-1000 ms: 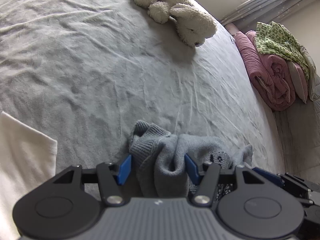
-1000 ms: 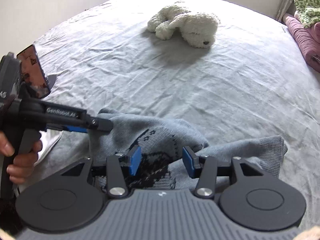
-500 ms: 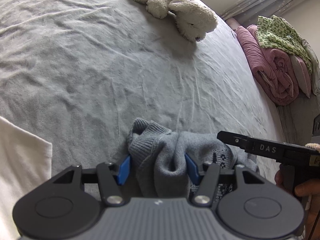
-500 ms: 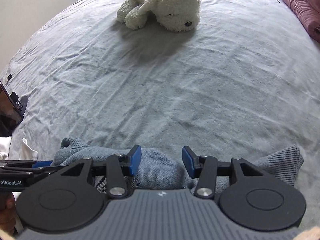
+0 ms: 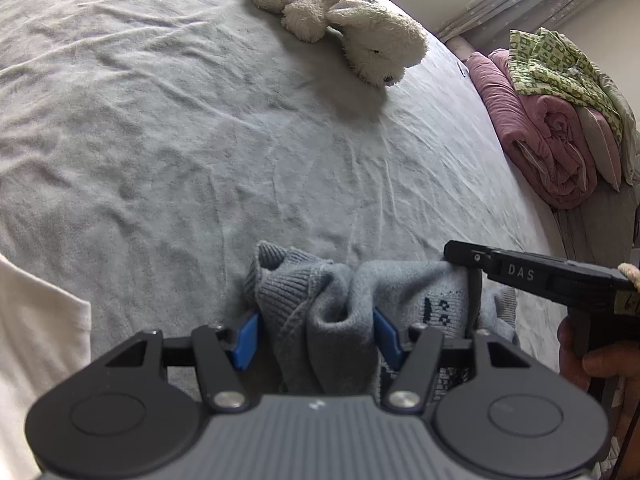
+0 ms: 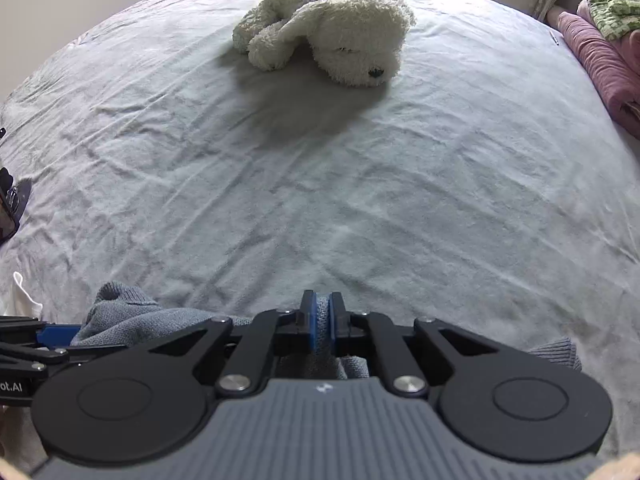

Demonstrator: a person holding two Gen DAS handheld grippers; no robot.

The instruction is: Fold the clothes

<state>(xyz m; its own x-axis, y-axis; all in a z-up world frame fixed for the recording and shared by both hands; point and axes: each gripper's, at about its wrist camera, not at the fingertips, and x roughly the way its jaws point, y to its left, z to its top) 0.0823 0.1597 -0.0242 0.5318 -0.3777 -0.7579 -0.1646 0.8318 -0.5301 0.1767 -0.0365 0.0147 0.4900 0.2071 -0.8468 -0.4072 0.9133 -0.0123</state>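
Grey sweater (image 5: 332, 312), bunched at bottom centre of bed (image 5: 160, 140): left tongs (image 5: 316, 338) hold a thick fold, right tongs (image 6: 325, 330) just clamped its edge, alongside.

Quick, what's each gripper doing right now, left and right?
Left gripper: closed on a thick bunch of the grey sweater.
Right gripper: jaws just closed, pinching a fold of the same sweater.

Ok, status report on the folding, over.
Right gripper just closed, pinching grey sweater edge. Left gripper holds a bunched fold of it. Plush dog lies far up the bed, clear.
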